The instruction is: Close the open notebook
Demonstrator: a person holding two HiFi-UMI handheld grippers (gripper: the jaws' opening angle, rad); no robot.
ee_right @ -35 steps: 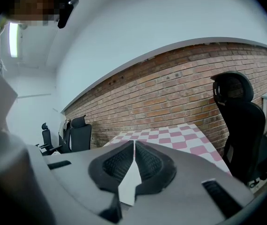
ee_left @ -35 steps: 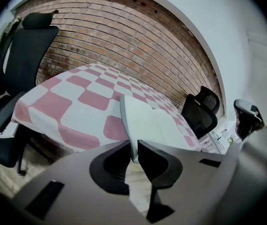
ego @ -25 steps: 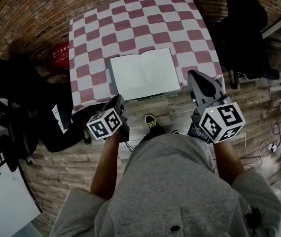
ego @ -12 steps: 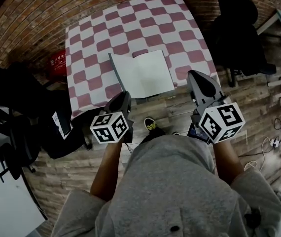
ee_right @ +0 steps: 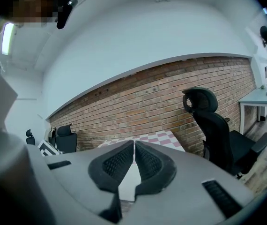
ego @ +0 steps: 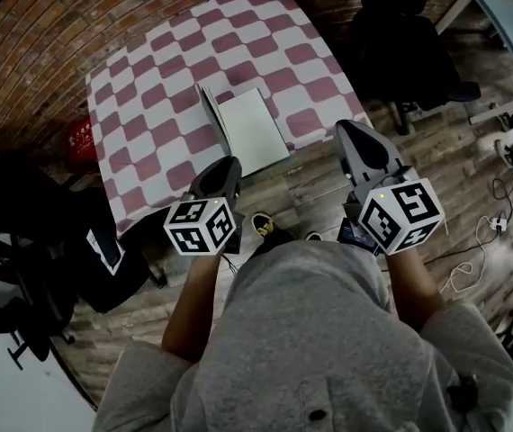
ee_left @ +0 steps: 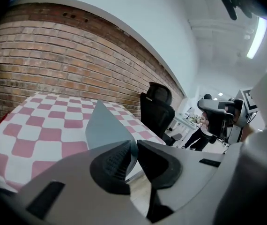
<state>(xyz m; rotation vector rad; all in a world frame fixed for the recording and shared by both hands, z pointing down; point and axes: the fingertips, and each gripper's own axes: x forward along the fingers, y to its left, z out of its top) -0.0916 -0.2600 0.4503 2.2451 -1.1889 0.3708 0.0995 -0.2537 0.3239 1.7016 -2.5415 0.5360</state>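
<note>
Presently, item one: left gripper [ego: 224, 166]. Jaws nearly together, clamped on the near edge of the notebook [ego: 255, 130], at its left cover [ee_left: 106, 125].

Cover: grey, tilted steeply up from the spine, rising ahead of these jaws and a little to their left. The other half of the notebook lies flat, white page up, just right of them, by the near edge of the surface [ego: 148, 106].

Surface: pink-and-white checked cloth, spreading ahead of both pairs of jaws.

Item two: right gripper [ego: 350, 135]. Jaws together, nothing between them. It hangs off the surface's near edge, over the wood floor [ego: 310, 183]. The notebook lies to the left of these jaws, apart from them.

Black chair [ego: 400, 43]: ahead and right of the right jaws, beside the surface.

Brick wall [ee_left: 54, 64]: beyond the surface, ahead of both jaws.
</note>
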